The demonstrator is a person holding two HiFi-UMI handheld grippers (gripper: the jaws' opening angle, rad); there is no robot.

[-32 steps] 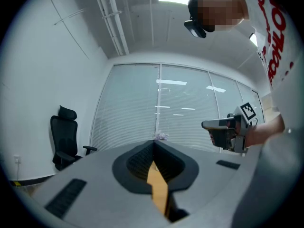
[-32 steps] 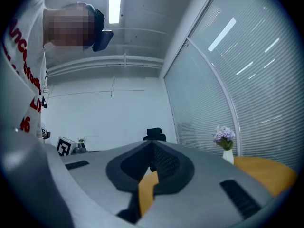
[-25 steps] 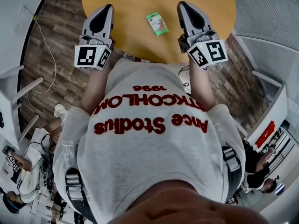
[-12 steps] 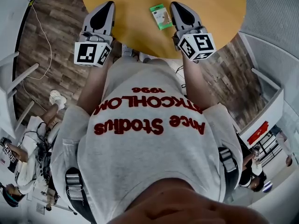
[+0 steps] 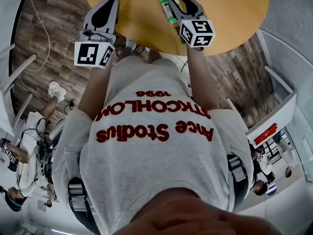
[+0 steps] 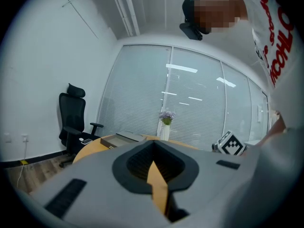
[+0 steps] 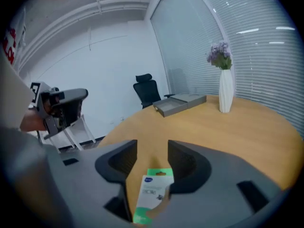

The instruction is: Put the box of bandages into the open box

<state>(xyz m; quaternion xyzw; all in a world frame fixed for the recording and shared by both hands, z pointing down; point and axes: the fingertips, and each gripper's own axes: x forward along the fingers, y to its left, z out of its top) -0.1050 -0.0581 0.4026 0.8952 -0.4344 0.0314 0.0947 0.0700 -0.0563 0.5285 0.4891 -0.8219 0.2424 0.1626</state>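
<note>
1. The box of bandages (image 7: 154, 189) is lying on the surface (image 7: 213, 127), well to the near side of the vase (image 7: 225, 91). Its near end is disappearing under the right tool (image 7: 153, 146).
2. The open box (image 7: 180, 103) is sitting left of the vase, and its inside is too far off to make out.
3. The right tool's jaws have just been opening and are standing apart around the box of bandages, not pinching it. The left tool (image 6: 153, 144) is hovering clenched.
</note>
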